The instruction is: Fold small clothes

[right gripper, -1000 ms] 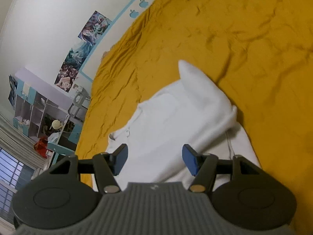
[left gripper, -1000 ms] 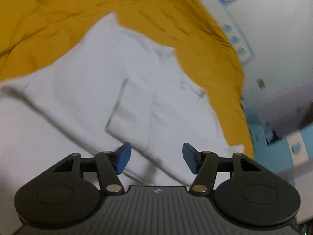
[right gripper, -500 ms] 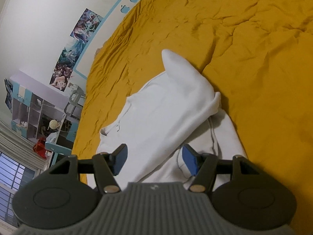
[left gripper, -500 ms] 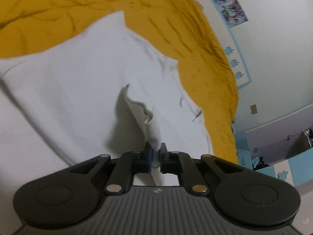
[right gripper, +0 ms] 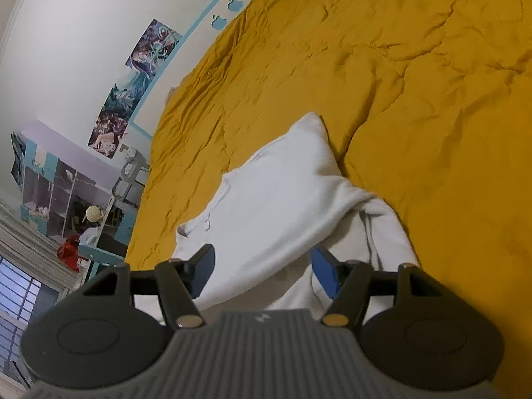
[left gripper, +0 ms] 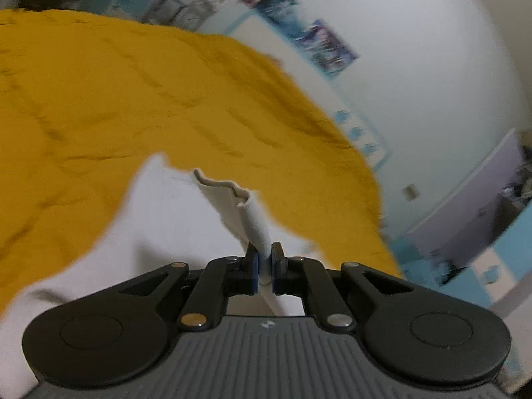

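Left wrist view: the left tongs (left gripper: 264, 267) are clenched on a ribbed band of a white garment (left gripper: 159, 219), the blue pads pressed against either side of the cloth. The pinched band rises from the tongs as a narrow strip, tilted toward the upper left, with its free edge curling over. Below and to the left, the rest of the garment spreads across a mustard-yellow bedspread (left gripper: 116, 99). That view is blurred, especially along the wall (left gripper: 415, 50), where posters (left gripper: 319, 43) show only as smears of colour.

Right wrist view: the right tongs (right gripper: 262, 271) are released, blue pads wide apart, hovering just over the near part of the white garment (right gripper: 272, 206); whether either pad touches the cloth cannot be told. The garment lies on the wrinkled bedspread (right gripper: 415, 66), with one layer doubled over another, a pointed corner toward the far side and a seam line visible on the lower layer at the right. Beyond the bed's left edge stand a shelf unit (right gripper: 60, 199) and a wall with posters (right gripper: 133, 93) and a blue border with apple shapes (right gripper: 232, 3).
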